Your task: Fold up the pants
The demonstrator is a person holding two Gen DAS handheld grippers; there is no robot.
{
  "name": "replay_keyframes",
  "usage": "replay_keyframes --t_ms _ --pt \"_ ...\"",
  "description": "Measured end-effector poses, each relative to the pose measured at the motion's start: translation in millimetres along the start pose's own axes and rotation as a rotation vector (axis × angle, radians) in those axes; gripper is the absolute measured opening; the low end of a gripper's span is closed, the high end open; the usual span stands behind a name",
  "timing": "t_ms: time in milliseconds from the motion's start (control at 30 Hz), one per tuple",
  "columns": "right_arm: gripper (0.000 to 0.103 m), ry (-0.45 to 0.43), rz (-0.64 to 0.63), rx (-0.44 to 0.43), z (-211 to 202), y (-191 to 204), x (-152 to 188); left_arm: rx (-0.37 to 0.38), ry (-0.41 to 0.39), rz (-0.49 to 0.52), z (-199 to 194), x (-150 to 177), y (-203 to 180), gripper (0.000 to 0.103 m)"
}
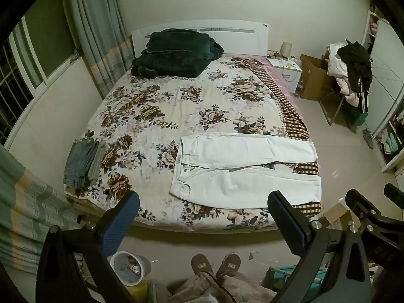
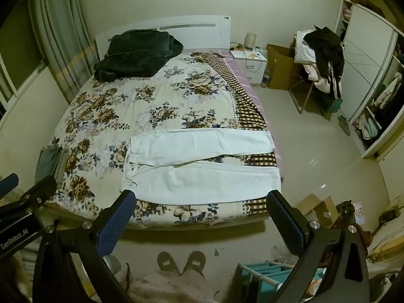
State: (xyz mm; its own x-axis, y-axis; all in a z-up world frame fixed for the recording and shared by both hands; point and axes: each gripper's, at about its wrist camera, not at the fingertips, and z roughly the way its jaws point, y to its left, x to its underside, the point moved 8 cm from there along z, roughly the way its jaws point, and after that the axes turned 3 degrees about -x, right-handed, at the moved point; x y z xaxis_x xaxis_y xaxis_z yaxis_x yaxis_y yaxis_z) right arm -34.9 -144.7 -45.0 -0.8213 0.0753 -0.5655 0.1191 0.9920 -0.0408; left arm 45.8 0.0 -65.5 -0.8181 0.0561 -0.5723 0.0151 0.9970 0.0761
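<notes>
White pants (image 1: 242,169) lie flat on the floral bed (image 1: 151,116), waist to the left, both legs spread toward the bed's right edge. They also show in the right wrist view (image 2: 199,166). My left gripper (image 1: 202,207) is open and empty, held above the floor in front of the bed's near edge. My right gripper (image 2: 200,204) is open and empty, also short of the bed, in front of the near leg. The right gripper also shows in the left wrist view (image 1: 371,217), at the far right.
Folded grey jeans (image 1: 82,161) lie at the bed's near left corner. A dark green blanket (image 1: 174,55) sits by the headboard. A small bin (image 1: 130,270), slippered feet (image 1: 214,265) and a teal rack (image 2: 265,275) are on the floor. A chair piled with clothes (image 1: 351,73) stands at the right.
</notes>
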Motion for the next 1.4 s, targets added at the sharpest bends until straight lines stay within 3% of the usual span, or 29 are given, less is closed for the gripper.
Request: replay_keyframes --t_ms 1400 --pt "0.103 0.006 0.003 -0.003 -1.0 -0.3 2.1 0.002 0.007 0.004 -0.8 -1.3 0.4 0.103"
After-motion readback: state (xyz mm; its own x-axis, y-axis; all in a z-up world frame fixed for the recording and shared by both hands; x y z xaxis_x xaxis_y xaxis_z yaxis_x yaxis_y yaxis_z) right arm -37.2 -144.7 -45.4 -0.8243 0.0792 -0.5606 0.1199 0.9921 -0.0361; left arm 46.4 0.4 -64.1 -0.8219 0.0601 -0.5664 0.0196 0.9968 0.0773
